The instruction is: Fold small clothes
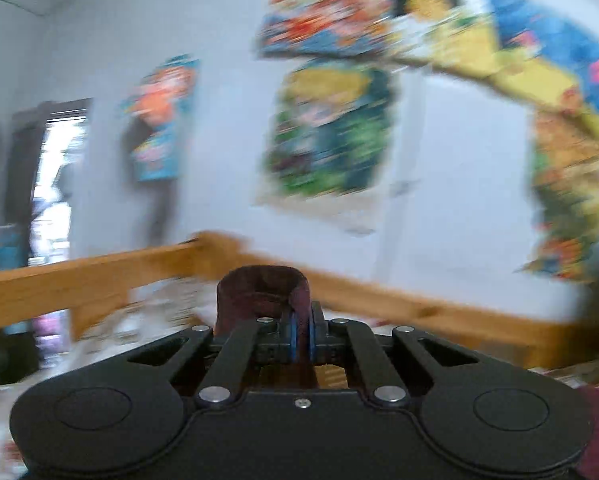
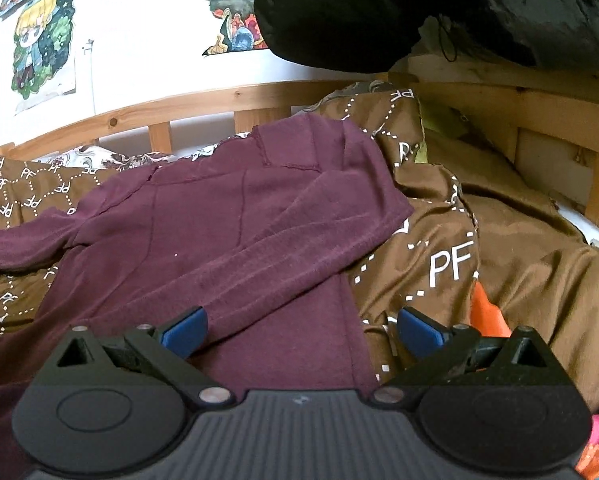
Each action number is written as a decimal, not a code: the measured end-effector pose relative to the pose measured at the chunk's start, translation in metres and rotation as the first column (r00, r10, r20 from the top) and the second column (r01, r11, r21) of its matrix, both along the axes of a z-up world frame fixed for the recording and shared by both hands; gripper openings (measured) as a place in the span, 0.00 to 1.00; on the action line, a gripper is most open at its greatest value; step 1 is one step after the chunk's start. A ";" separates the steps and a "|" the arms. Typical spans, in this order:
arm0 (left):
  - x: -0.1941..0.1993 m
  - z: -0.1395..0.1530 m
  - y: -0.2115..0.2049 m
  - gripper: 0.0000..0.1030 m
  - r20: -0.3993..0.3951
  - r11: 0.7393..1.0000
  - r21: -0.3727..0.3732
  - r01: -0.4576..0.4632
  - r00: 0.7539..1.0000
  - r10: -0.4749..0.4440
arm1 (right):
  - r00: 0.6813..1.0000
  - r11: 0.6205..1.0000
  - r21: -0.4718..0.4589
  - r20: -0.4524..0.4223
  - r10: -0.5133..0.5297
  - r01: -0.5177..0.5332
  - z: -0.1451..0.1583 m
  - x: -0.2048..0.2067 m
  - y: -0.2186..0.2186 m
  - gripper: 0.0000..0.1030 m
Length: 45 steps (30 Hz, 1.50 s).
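Lettering on the brown cover only

The brown cover point(image 2: 451, 264) carries white "PF" letters, repeated inside a dotted white diamond grid: largest just right of the maroon top, smaller and partly turned along the cover's left edge, and on the bunched fold near the bed's far rail. The wall posters show no legible words; the left wrist view is too blurred to read.

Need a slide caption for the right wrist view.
Open right tool over a maroon top with one sleeve folded across, on a brown blanket.
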<state>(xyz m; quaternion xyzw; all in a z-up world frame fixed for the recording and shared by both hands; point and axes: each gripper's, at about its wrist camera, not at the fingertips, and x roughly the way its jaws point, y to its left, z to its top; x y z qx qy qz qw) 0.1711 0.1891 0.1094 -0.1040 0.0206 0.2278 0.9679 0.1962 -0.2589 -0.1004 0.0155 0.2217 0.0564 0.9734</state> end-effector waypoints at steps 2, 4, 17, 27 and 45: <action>0.010 0.010 -0.023 0.04 0.023 0.994 0.021 0.109 0.994 -0.110 | 1.000 1.000 0.005 0.003 0.000 0.000 0.000 0.000 -0.001 1.00; 0.017 0.015 -0.044 0.05 0.032 0.977 0.035 0.210 0.977 -0.211 | 1.000 1.000 0.011 0.003 0.002 -0.002 0.000 0.001 -0.002 1.00; 0.067 -0.028 -0.168 0.05 -0.042 0.770 -0.043 0.636 0.769 -0.638 | 0.999 0.998 0.058 0.026 -0.042 0.040 0.002 0.001 -0.015 1.00; 0.066 -0.110 -0.251 0.05 -0.191 0.651 -0.169 0.740 0.623 -0.759 | 0.987 0.991 0.049 0.097 -0.130 0.126 0.010 0.003 -0.042 1.00; 0.072 -0.173 -0.278 0.33 -0.401 0.588 -0.335 0.736 0.454 -0.796 | 0.980 0.982 0.077 0.088 -0.179 0.172 0.011 0.008 -0.061 1.00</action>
